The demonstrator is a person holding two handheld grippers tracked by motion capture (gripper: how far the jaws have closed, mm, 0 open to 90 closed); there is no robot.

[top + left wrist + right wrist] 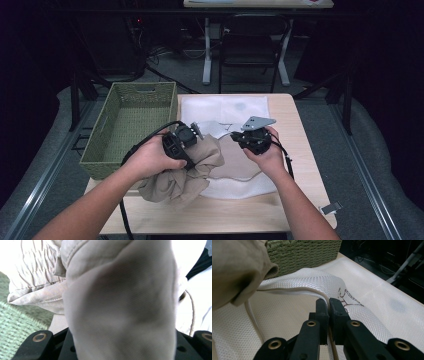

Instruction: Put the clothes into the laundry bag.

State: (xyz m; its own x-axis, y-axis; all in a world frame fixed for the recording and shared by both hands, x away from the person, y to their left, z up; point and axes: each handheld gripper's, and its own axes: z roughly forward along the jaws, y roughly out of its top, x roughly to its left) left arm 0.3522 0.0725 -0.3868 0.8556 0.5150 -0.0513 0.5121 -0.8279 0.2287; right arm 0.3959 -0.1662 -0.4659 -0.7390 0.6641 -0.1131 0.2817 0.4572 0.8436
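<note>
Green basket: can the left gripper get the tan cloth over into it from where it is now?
Probably yes. The left gripper holds the bunched tan cloth right beside the green basket, whose open top faces it with nothing between. The right gripper is pinching the white mesh cloth, off to the other side.

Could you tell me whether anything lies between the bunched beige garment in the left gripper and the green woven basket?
Nothing visible does. The beige garment, gripped by the left gripper, hangs right beside the green basket, whose open top is unobstructed on that side.
</note>
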